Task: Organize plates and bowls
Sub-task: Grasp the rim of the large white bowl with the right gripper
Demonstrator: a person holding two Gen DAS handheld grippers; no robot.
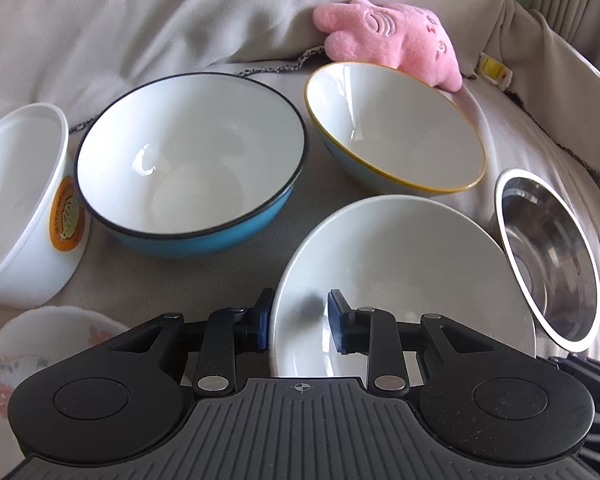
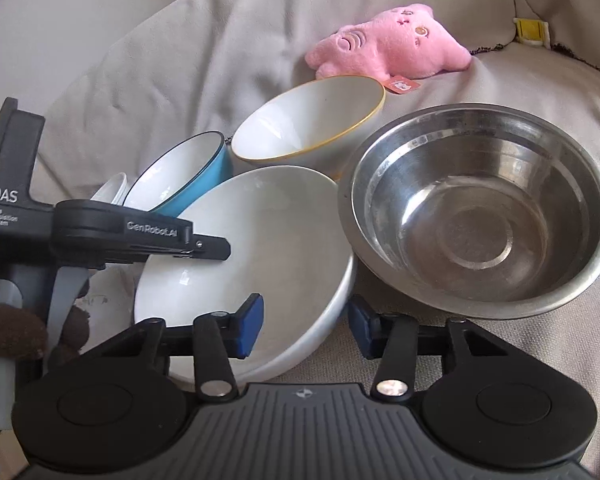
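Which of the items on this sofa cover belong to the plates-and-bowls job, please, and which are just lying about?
Part of the job:
- plain white ceramic bowl, both grippers straddling its rim
- blue enamel bowl with dark rim
- yellow-rimmed pale blue bowl
- stainless steel bowl
- white plastic tub with orange sticker
- floral-patterned white plate

Just lying about:
- pink plush toy
- brown mushroom plush

At the left edge of my left wrist view, the white tub [image 1: 22, 208] and floral plate [image 1: 40, 344] are cut off. My gripper body hides the white bowl [image 1: 400, 272]'s near rim. The tub's sticker [image 1: 67, 216] is unreadable.
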